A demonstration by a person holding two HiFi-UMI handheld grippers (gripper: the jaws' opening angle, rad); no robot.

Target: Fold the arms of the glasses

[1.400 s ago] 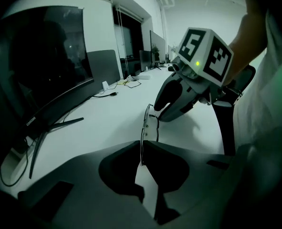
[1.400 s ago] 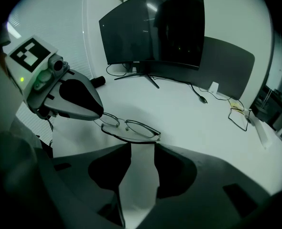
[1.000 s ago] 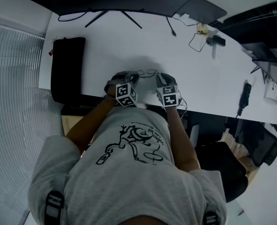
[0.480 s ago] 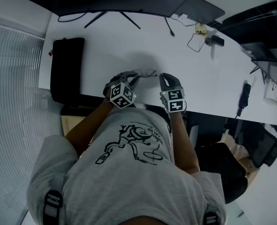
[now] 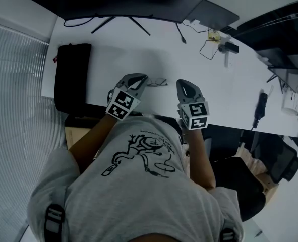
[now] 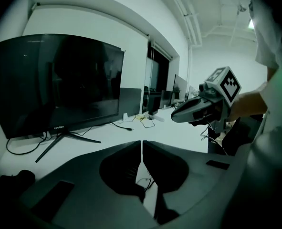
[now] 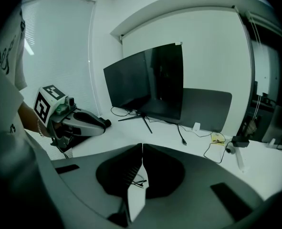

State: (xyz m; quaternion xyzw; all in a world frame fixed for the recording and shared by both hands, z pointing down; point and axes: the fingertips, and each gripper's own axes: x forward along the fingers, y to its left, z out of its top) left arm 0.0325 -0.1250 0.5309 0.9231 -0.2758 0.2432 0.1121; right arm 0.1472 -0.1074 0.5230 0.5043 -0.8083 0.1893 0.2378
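A black pouch is lying at 9 o'clock on the white desk, well apart from the left gripper, whose fingers have just been closing and are pressing together on nothing. The glasses are lying on the desk between both grippers, at 3 o'clock from the left tip. The right gripper has just been closing too, its fingers meeting empty. A monitor is standing at 12 o'clock. Only the right gripper view is glimpsing the glasses through its finger gap.

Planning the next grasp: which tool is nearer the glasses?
The left tool: in the head view its tip shows right beside the glasses, while the right tool stands clear of them.
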